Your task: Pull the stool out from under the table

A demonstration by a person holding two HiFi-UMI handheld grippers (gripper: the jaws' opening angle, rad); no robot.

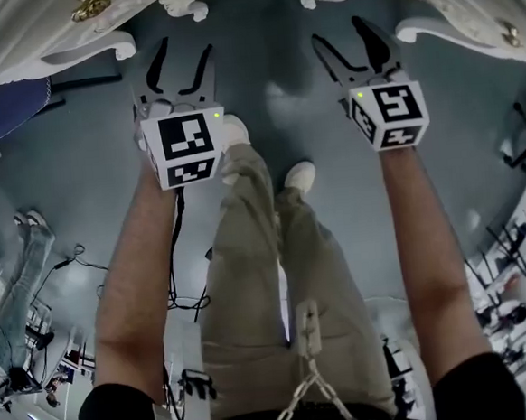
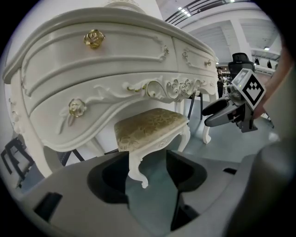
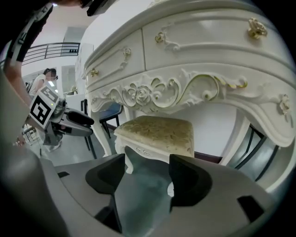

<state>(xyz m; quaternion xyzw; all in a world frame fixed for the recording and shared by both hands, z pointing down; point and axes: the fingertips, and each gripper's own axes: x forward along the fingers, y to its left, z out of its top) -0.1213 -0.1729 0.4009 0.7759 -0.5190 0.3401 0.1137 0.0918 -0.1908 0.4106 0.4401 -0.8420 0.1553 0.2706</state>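
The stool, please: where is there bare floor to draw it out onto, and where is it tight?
Bare grey floor lies between the table front and the person's shoes, ahead of the stool. It is tight under the table, where its legs flank the stool, and cables lie by the left leg.

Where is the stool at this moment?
The stool stands tucked under the white table, below its carved front edge and between its legs. It sits centre frame in both gripper views; the head view does not show it.
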